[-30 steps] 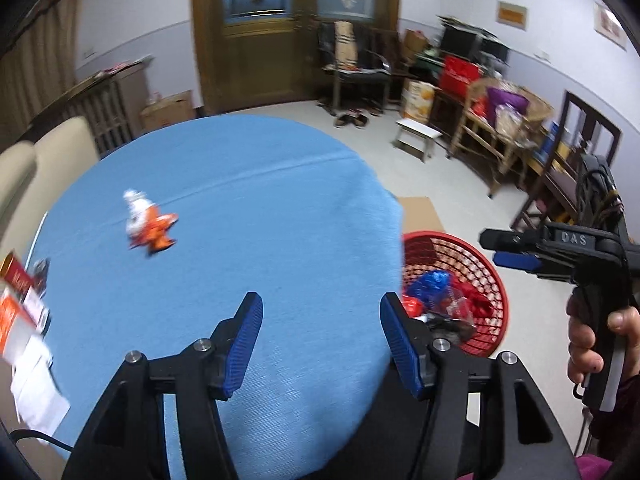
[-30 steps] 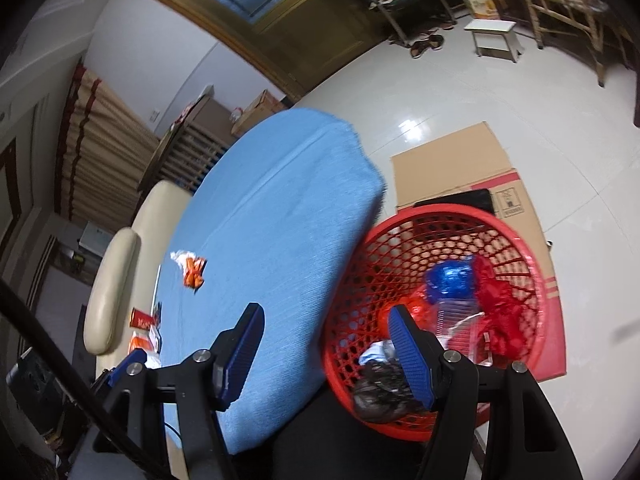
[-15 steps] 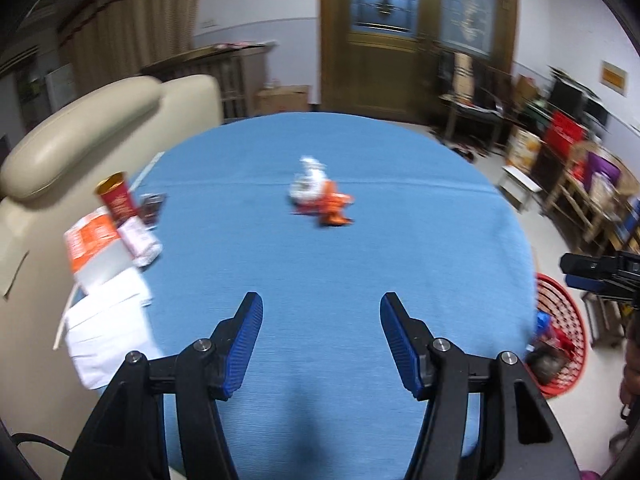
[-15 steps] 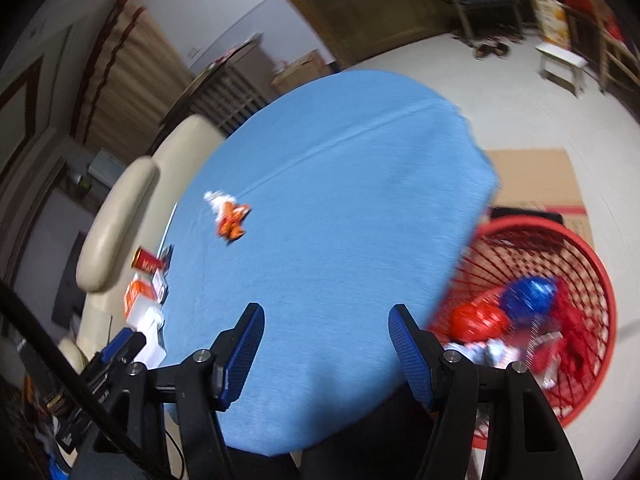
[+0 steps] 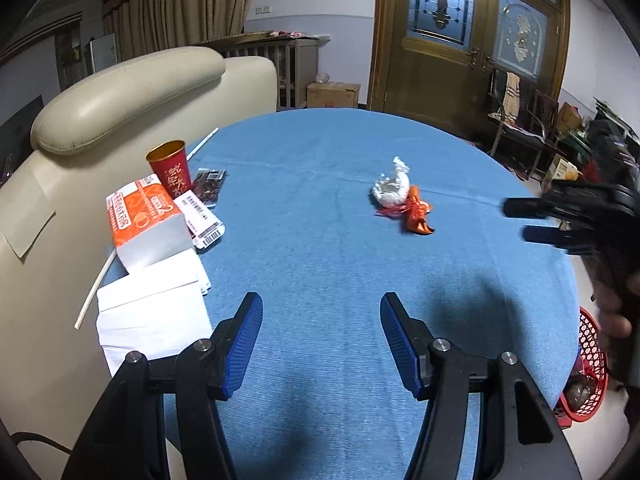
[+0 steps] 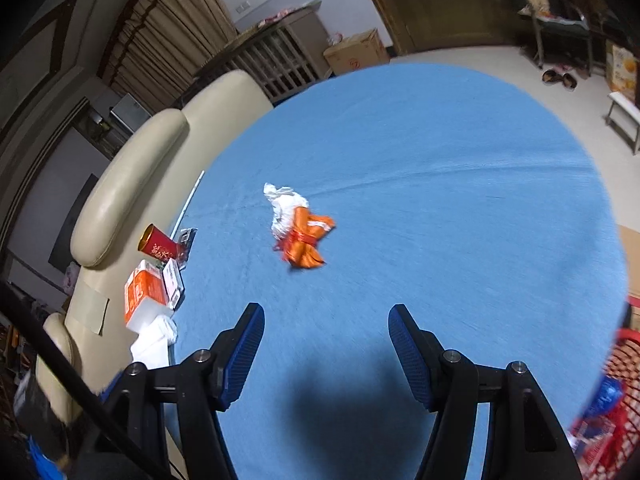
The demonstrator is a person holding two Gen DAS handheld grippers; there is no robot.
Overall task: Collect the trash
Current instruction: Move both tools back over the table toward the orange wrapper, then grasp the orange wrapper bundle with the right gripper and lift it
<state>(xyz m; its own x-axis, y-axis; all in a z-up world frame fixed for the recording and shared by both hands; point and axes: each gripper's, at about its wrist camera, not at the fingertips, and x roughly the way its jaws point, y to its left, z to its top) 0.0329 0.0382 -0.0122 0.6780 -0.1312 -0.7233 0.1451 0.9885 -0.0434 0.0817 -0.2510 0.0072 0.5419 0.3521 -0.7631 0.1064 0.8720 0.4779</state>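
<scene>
A crumpled white wad (image 5: pixel 390 188) and an orange wrapper (image 5: pixel 418 216) lie together on the round blue table (image 5: pixel 320 272). They also show in the right wrist view: the wad (image 6: pixel 286 208) and the wrapper (image 6: pixel 306 242). My left gripper (image 5: pixel 321 336) is open and empty over the table's near part. My right gripper (image 6: pixel 326 346) is open and empty, well short of the trash; it shows at the right of the left view (image 5: pixel 536 222). The red mesh basket (image 5: pixel 588 364) with trash sits on the floor at the right (image 6: pixel 604 400).
At the table's left edge stand a red paper cup (image 5: pixel 170 168), an orange and white tissue pack (image 5: pixel 146 222), white napkins (image 5: pixel 152 312), a dark packet (image 5: pixel 208 184) and a straw (image 5: pixel 96 292). A cream sofa (image 5: pixel 120 92) is behind them.
Both grippers have swung left from the basket to face the table. The white wad and orange wrapper are now nearer the middle of both views. Both stay open.
</scene>
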